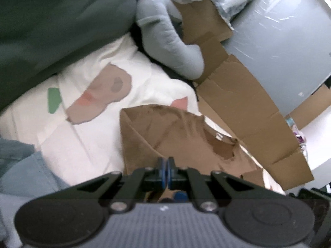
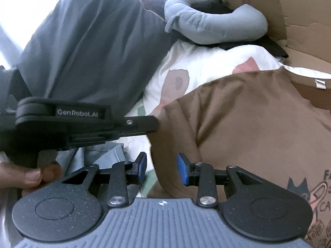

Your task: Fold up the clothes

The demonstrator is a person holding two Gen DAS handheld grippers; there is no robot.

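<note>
the brown shirt (image 2: 248, 124) lies on a white quilt (image 2: 206, 62) on the bed, bunched and partly lifted at its left edge, print side showing at the near right. the left gripper (image 1: 167, 171) has its blue pads pressed together, with brown cloth right at the tips; it looks to be pinching a fold of the shirt, and in the right wrist view its arm reaches to the shirt's left edge. the right gripper (image 2: 162, 168) stands with its jaws apart, just at the near left edge of the shirt, with nothing between them.

how far the folding has gone cannot be told from this; the shirt is rumpled, not flat or squared.

to do it well, judged from here: the right gripper should take the edge near the left one's hold, a single layer only, not the quilt under it. with both holds firm, keep the edge taut and level between them so the cloth carries without twisting. watch the cardboard (image 1: 248, 103) at the far right and the grey pillow (image 2: 217, 24) beyond, and keep the shirt off them.
</note>
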